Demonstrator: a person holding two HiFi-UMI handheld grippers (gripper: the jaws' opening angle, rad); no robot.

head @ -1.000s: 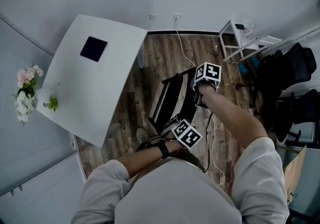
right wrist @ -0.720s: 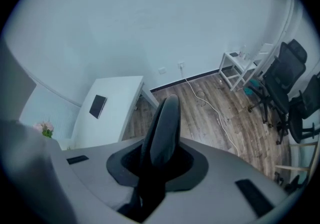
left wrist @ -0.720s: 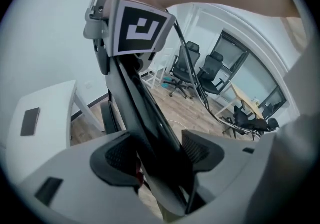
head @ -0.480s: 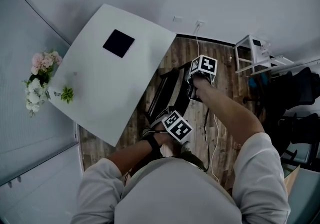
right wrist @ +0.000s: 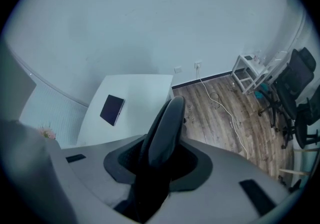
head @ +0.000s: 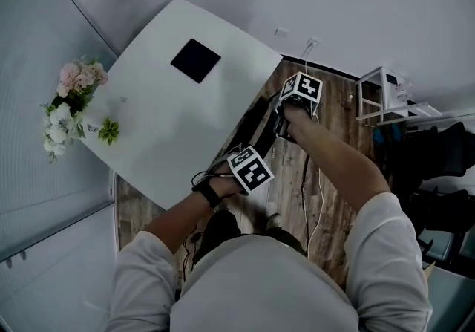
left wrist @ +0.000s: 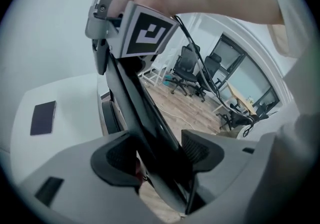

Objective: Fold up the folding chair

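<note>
Hands carry the two grippers on a folded black folding chair (head: 258, 124), which stands slanted over the brown wood-plank floor (head: 330, 174), close along the right-hand edge of the white rectangular table (head: 159, 126) as the head view shows it. Whether its feet touch the floor cannot be told.

The left gripper (left wrist: 159, 155) is clamped across the chair's flat black frame low down, the frame running up and away between its dark pads. The right gripper (right wrist: 157, 160) sits higher, at the chair's far end, with a rounded black edge of the chair between its pads. Its jaws have just been opening, though both pads look to lie against that edge.

A flat black rectangular pad (head: 195, 60) lies on the table toward the far corner. A small green sprig (head: 109, 130) sits at the left edge, with a bunch of pink and white flowers (head: 68, 96) just beyond. A thin white cable (head: 320, 197) trails over the floor.
</note>
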